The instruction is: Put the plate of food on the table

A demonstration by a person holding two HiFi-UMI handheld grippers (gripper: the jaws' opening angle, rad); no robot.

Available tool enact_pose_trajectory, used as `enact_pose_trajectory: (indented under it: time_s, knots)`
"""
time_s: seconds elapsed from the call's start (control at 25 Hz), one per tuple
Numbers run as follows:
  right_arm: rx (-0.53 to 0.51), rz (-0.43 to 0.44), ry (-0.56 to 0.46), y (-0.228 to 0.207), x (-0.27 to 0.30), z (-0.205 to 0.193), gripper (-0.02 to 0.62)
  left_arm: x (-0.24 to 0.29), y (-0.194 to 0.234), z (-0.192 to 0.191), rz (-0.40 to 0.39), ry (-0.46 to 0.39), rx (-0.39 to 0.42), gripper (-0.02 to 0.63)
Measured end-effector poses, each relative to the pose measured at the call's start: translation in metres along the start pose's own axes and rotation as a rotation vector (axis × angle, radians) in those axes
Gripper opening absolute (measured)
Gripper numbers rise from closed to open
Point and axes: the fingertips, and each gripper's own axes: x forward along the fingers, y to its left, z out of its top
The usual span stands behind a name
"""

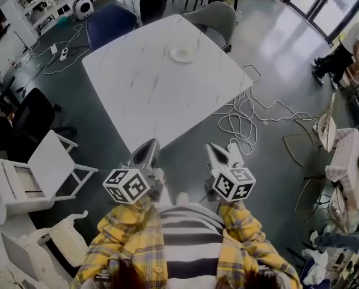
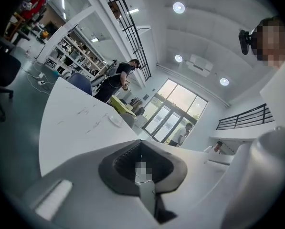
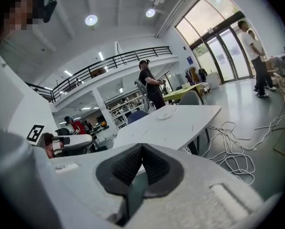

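Note:
A small white plate (image 1: 183, 53) sits near the far edge of the white marble table (image 1: 143, 95). It also shows as a small disc in the left gripper view (image 2: 116, 121) and in the right gripper view (image 3: 165, 114). Whether food is on it is too small to tell. My left gripper (image 1: 150, 146) and right gripper (image 1: 214, 149) hang side by side close to my body, short of the table's near corner. Both are shut with nothing between the jaws. Their dark ribbed pads meet in the left gripper (image 2: 141, 148) view and the right gripper (image 3: 142, 150) view.
A blue chair (image 1: 110, 21) and a grey chair (image 1: 219, 15) stand at the table's far side. White folding chairs (image 1: 44, 170) and a black chair (image 1: 32, 114) are at my left. White cables (image 1: 246, 118) lie coiled on the floor to the right. A person (image 3: 151, 85) stands beyond the table.

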Motion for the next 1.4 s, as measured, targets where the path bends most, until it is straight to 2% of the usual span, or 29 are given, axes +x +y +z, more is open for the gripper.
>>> enact_pose_trajectory:
  time_s: [0.24, 0.52, 0.96, 1.4]
  knots:
    - [-0.005, 0.012, -0.012, -0.003, -0.033, -0.014, -0.002, -0.026, -0.02, -0.018, 0.024, -0.035, 0.053, -0.012]
    - [-0.037, 0.027, -0.023, 0.013, -0.046, -0.024, -0.002, -0.057, -0.024, -0.029, 0.041, -0.04, 0.065, -0.012]
    - [-0.058, -0.003, -0.069, 0.055, -0.056, -0.025, -0.002, -0.089, -0.014, -0.016, 0.007, -0.005, 0.067, -0.012]
    - [-0.072, 0.009, -0.078, 0.101, -0.056, -0.043, -0.002, -0.126, -0.001, 0.0, -0.008, -0.028, 0.071, -0.012]
